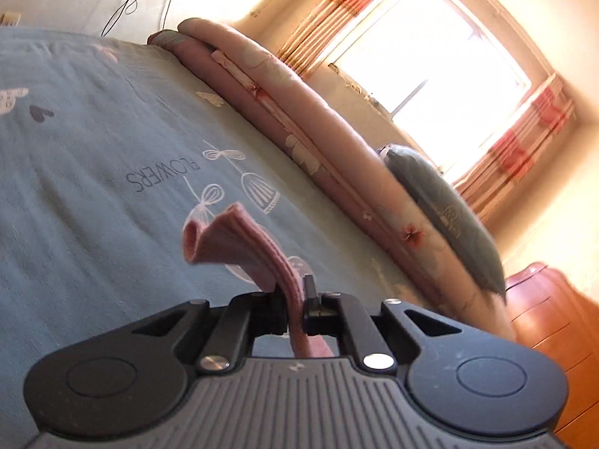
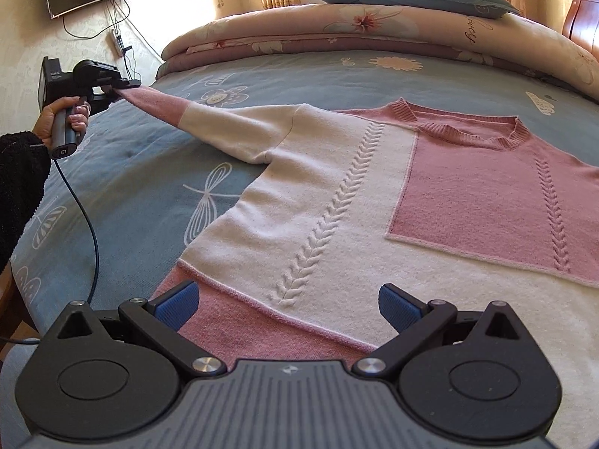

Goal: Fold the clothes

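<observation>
left hand-held gripper (image 2: 129, 84) clamps the sweater (image 2: 322, 202) cuff; right hand-held gripper (image 2: 288, 305) gapes wide above its hem.

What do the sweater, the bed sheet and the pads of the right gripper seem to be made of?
Sweater: knitted yarn, probably wool or acrylic; soft, fuzzy, matte, with cable braids and a ribbed collar.
Bed sheet: thin woven fabric, likely cotton; matte blue with printed white flowers.
Pads of the right gripper: blue, finely ribbed, probably rubber or soft plastic, on black arms.

sweater (image 2: 337, 205) — right sleeve cut off
</observation>
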The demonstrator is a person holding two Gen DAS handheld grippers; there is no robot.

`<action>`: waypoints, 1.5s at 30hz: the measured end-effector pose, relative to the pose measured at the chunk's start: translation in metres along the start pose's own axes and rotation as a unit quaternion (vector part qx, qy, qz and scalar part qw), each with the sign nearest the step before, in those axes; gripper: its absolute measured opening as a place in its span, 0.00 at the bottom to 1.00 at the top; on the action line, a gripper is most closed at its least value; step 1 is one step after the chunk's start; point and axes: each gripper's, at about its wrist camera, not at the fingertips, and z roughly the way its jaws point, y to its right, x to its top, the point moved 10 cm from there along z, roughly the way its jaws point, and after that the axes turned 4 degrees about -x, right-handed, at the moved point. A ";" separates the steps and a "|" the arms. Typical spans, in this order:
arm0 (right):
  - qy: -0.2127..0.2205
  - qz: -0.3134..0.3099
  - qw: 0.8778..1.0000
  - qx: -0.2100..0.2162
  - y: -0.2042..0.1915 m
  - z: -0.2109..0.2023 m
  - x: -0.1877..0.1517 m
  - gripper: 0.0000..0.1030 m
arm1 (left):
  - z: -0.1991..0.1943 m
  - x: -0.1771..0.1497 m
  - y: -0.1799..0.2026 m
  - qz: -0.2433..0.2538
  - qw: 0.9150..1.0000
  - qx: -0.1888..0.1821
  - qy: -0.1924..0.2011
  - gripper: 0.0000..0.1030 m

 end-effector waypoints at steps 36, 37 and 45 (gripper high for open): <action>0.034 -0.045 0.998 0.012 -0.009 -0.028 0.012 0.82 | -0.004 -0.161 0.167 0.360 0.916 0.016 -0.177 0.59; 0.037 -0.062 0.997 0.013 -0.010 -0.028 0.019 0.78 | -0.001 -0.166 0.166 0.365 0.913 0.021 -0.183 0.59; 0.054 -0.289 0.955 0.041 -0.069 0.026 0.109 0.63 | -0.019 -0.148 0.141 0.417 0.892 0.044 -0.171 0.75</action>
